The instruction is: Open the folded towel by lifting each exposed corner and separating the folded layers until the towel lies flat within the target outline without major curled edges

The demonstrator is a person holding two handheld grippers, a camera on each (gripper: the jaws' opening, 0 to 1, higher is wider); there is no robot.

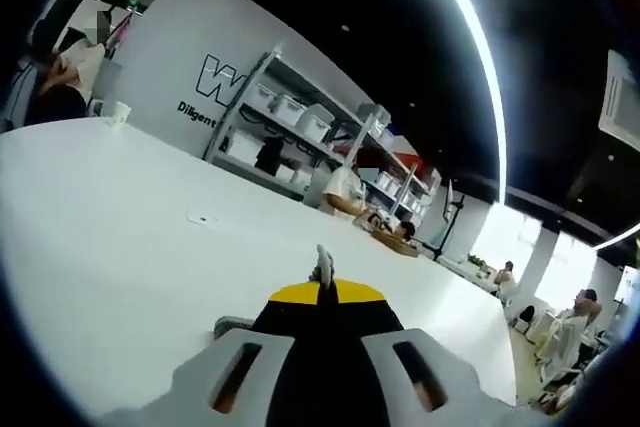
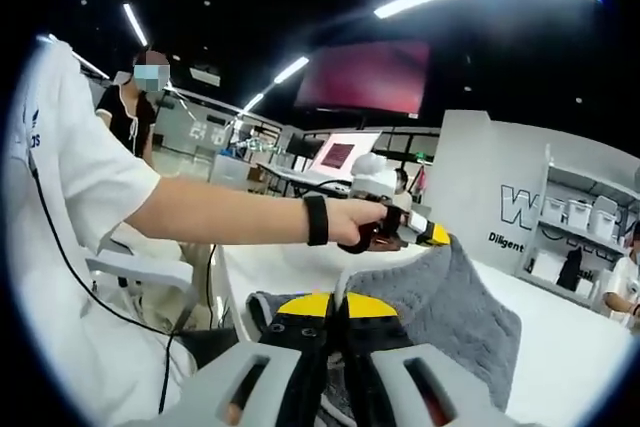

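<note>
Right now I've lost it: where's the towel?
In the right gripper view, the grey towel hangs lifted above the white table, pinched in the right tongs.

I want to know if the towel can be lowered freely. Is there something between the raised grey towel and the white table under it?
Nothing visible stands in the way. In the right gripper view, the right gripper is shut on the grey towel, which it holds above the bare white table. The target outline cannot be made out.

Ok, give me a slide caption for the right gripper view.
Right tongs shut on the lifted grey towel, the person's arm reaching across behind.
</note>
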